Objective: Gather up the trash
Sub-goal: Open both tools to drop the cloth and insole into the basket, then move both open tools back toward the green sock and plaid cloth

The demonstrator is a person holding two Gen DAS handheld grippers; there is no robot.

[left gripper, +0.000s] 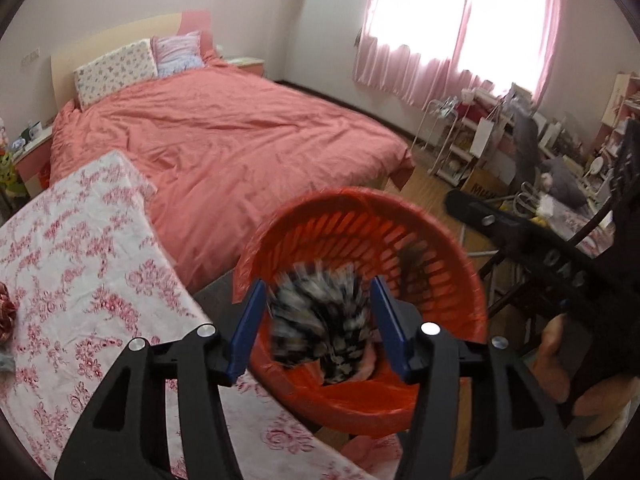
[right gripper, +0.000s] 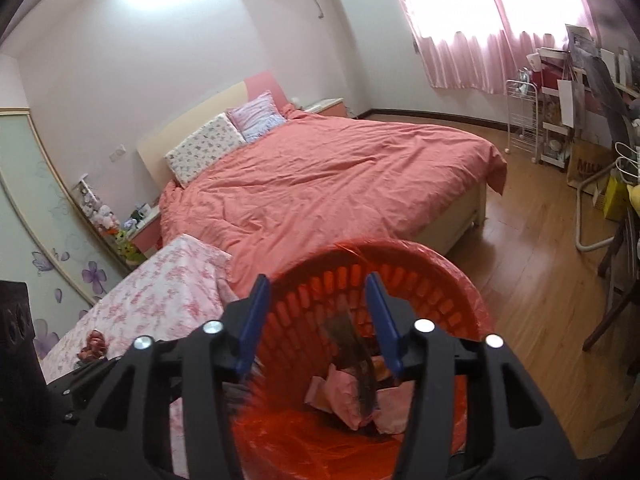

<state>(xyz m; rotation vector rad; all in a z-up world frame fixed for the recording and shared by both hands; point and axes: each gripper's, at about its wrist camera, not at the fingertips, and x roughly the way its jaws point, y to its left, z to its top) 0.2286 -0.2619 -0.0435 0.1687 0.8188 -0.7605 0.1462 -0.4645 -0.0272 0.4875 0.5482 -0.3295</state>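
Right now both grippers hang over an orange slatted basket lined with an orange plastic bag, which stands on the wood floor just beside the worktop with its pink-flowered cloth. The left gripper has its 2 blue fingers spread apart, and a black-and-white mottled scrap, blurred, sits in the gap between them without either finger pressing on it; it is over the basket's mouth, though whether it has reached the bottom cannot be told. The right gripper is likewise parted, its fingers gripping nothing. Between them, inside the basket, a dark blurred strip shows above crumpled pink paper lying on the liner. From the left view the person's right hand wraps the black handle of the other tool at the right edge. Behind the basket a bed with a salmon cover fills the room, 2 pillows at its head, pink curtains over the bright window.
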